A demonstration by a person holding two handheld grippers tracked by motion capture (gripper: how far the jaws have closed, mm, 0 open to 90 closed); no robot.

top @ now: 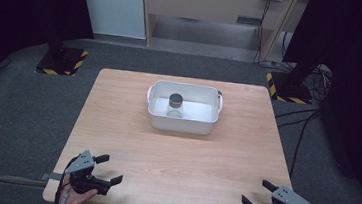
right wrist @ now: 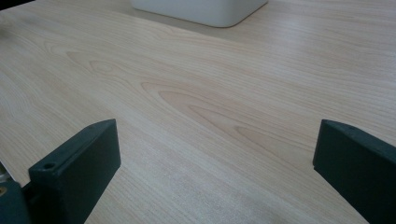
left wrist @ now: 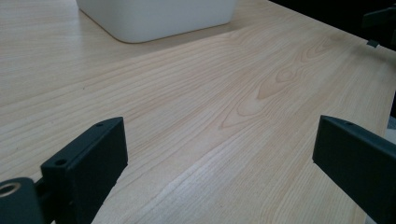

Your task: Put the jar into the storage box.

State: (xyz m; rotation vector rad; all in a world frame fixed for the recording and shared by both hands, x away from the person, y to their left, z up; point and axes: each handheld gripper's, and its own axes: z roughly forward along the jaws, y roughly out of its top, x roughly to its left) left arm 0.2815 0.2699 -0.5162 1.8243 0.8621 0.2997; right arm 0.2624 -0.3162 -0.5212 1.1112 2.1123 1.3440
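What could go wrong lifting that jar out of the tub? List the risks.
1. The jar stands low inside the white tub, so a jaw coming in from the side may strike a wall.
2. The jar looks like clear glass with a dark lid; a loose grip might let it slip.
3. The left gripper and right gripper sit open at the table's near edge, so the tub could get nudged on approach.

The hands are running off the near edge in the high view. The white tub (left wrist: 159,18) is getting cropped by the far edge in both gripper views. The jar's (top: 175,105) contents are staying too small to tell.
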